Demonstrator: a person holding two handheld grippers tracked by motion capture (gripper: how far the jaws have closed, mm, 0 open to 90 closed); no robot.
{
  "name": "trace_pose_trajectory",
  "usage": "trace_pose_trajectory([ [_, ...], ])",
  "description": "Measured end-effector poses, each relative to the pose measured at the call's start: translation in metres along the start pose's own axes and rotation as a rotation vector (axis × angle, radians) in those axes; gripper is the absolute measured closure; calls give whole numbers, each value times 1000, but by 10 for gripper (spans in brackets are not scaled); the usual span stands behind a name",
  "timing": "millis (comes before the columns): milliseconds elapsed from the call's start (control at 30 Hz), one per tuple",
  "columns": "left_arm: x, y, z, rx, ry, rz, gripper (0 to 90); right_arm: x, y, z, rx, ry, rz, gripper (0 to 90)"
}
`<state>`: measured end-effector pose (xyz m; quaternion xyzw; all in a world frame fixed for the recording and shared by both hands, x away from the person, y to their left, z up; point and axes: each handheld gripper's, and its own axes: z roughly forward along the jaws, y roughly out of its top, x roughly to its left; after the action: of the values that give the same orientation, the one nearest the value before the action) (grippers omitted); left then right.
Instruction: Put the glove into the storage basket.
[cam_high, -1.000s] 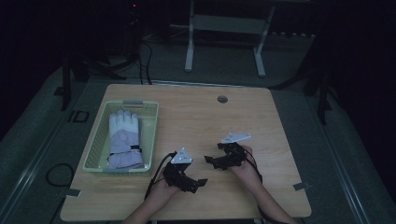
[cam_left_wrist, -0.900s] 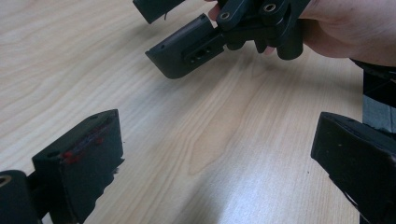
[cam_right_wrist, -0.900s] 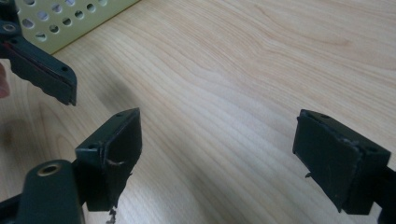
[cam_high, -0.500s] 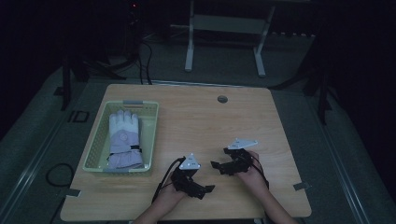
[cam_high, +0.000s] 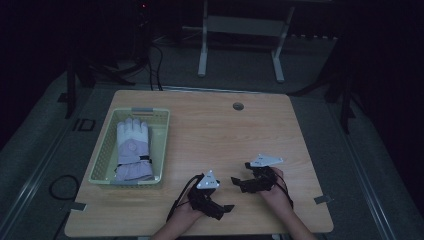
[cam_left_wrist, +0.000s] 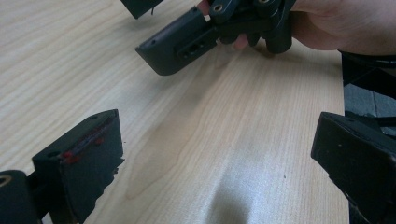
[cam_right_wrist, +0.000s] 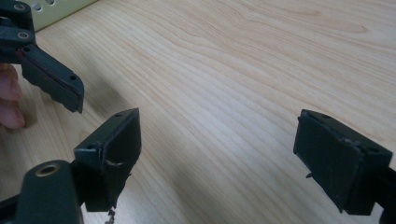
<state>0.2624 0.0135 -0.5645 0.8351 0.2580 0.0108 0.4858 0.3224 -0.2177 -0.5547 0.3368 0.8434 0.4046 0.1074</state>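
While both grippers rest low over the near part of the wooden bench (cam_high: 220, 130), neither of them holds anything. In the high view the left gripper (cam_high: 226, 207) is at the near edge, a little left of the middle, with the person's hand (cam_high: 176, 224) coming in from the bottom, and the right gripper (cam_high: 238, 182) is just to its right and slightly farther, pointing to the left. The two grippers are near each other but they do not touch. In the left gripper view its two black jaws stand wide apart with bare wood between them, and the right gripper with the fingers (cam_left_wrist: 327, 23) around it shows at the far top. In the right gripper view its jaws are also spread wide over bare wood, and one jaw of the left gripper shows at the left edge. The pale green basket (cam_high: 102, 155) stands on the left side of the bench, well apart from both grippers. Inside it lies a white and lilac glove (cam_high: 132, 149), flat, with its fingers pointing to the far side.
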Motion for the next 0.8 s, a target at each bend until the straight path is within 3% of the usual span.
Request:
trace_pose_trajectory([
  [167, -2, -1, -1, -11, -6, 9, 25, -1, -5, 1, 10, -11, -7, 149],
  [267, -2, -3, -2, -24, 16, 15, 25, 0, -5, 2, 18, -14, -2, 149],
  [467, -1, -5, -4, -40, 0, 6, 25, 2, -7, 6, 42, -16, -14, 141],
  [800, -3, -6, -3, -43, 7, 27, 25, -2, -8, 5, 24, -13, 5, 138],
])
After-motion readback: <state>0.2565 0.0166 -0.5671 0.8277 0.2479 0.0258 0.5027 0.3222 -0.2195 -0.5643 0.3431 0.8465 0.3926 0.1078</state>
